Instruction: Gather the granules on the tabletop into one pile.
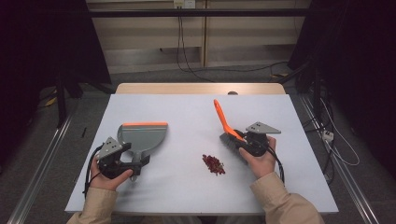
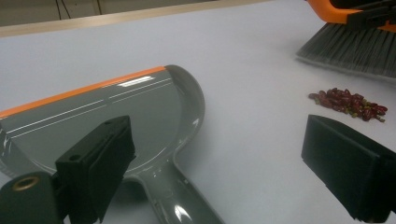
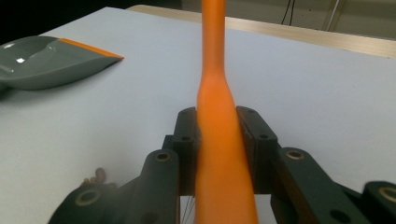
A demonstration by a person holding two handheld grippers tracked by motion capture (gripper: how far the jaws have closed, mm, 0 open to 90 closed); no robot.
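Note:
A grey dustpan (image 1: 144, 136) with an orange lip lies flat on the left of the white table top (image 1: 187, 105). My left gripper (image 1: 138, 162) sits at its handle. In the left gripper view the jaws stand wide apart, the dustpan handle (image 2: 173, 198) lies between them, and neither pad presses on it. My right gripper (image 1: 239, 140) is shut on the orange handle of a brush (image 1: 223, 117), whose grey bristles (image 1: 229, 140) point down at the table. A small pile of red bits (image 1: 213, 164) lies between the two hands, close to the bristles (image 2: 350, 46).
The white top rests on a wooden table whose far edge (image 1: 201, 88) shows beyond it. Cables (image 1: 187, 60) run over the floor behind, and metal rails (image 1: 42, 158) flank both sides. A person's sleeves come in at the bottom edge.

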